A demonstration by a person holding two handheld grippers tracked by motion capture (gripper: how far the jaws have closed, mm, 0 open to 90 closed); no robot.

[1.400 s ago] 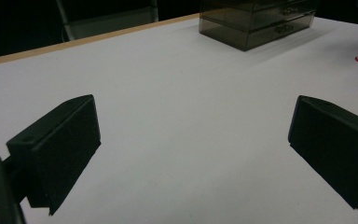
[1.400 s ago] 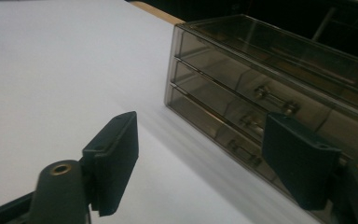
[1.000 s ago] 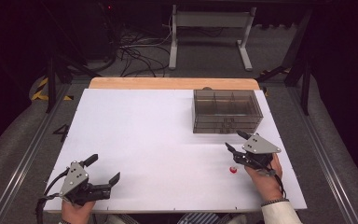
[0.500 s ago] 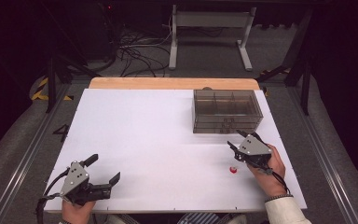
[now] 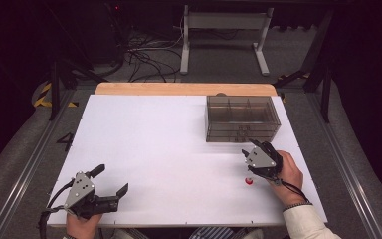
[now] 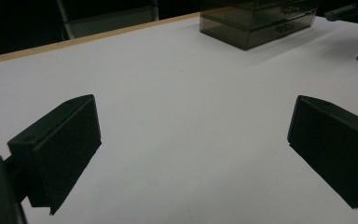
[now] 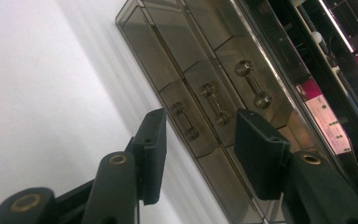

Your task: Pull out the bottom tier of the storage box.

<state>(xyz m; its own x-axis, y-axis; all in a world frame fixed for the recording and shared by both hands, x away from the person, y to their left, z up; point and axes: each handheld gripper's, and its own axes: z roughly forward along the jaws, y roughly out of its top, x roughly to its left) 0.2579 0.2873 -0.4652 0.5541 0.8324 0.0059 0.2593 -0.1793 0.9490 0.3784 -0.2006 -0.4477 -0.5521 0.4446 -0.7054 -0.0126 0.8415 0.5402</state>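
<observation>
Right gripper [image 5: 247, 147] lines up on the smoked drawer box [image 5: 242, 118]; left gripper [image 5: 113, 181] idles.

Right jaws part open, empty, tilted toward the box front, likely aiming at a dumbbell-shaped drawer handle [image 7: 216, 109]. Box is clear grey plastic, hard-edged, compartmented on top, at the far right of the matte white bench [image 5: 169, 149]. Left jaws wide open, empty, low at the near left edge. Small red item [image 5: 248, 181], maybe a cap, lies just beside the right hand [image 5: 288, 174].
</observation>
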